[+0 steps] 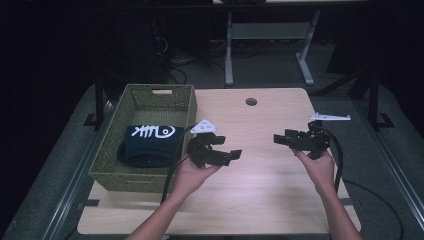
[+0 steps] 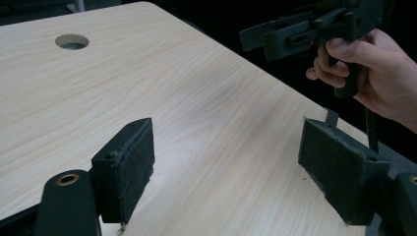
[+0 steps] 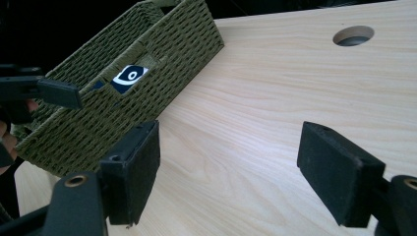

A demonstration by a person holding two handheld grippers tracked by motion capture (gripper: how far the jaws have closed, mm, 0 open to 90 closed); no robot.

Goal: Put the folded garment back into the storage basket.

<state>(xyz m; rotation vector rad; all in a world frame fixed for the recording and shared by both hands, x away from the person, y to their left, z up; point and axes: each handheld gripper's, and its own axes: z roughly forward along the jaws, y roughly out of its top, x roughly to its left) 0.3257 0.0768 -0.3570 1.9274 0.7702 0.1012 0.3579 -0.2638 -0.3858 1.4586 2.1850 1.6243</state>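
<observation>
My left gripper [image 1: 231,148] hovers over the middle of the wooden table [image 1: 260,195], just right of the basket, jaws pointing right. In the left gripper view its two black pads [image 2: 129,162] stand wide apart with bare wood between them: open and empty. My right gripper [image 1: 282,138] is held over the right half of the table, jaws pointing left toward the other one. Its pads [image 3: 135,164] are also wide apart with nothing between them. A woven olive basket [image 1: 115,165] at the table's left holds a folded dark cloth [image 1: 147,145] with a white fish-bone print.
A round cable hole [image 1: 251,101] sits near the table's far edge. Cables trail from both grippers toward the near edge. Beyond the table are a dark floor and a desk's white legs [image 1: 229,50]. Bare wood lies between and in front of the grippers.
</observation>
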